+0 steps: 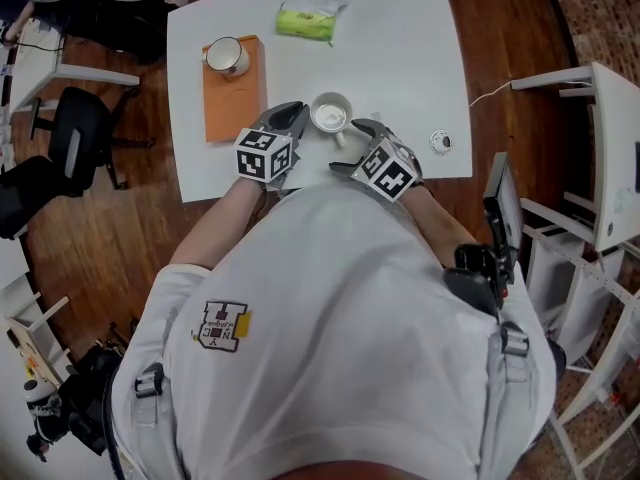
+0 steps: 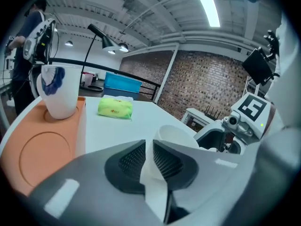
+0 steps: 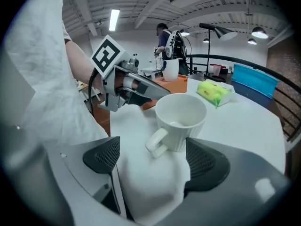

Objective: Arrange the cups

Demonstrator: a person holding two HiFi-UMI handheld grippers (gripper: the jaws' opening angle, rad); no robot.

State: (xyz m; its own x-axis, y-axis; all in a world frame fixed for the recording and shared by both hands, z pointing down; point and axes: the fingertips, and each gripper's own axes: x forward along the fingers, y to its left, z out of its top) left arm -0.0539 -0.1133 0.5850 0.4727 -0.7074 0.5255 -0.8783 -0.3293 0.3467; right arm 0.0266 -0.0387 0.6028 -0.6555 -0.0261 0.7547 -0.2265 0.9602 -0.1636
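Just ahead of the right gripper (image 3: 153, 154), jaws parted, stands a cup (image 3: 181, 121).

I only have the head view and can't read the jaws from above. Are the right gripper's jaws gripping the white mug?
Observer: No. The right gripper has its jaws wide apart. The ribbed white mug stands just ahead, its handle turned toward them.
Operator: And the left?
Observer: The left gripper has its jaws together, with the mug just beyond their tips.
Operator: Anything on the other cup?
Observer: The cup on the orange tray bears a blue mark on its side.
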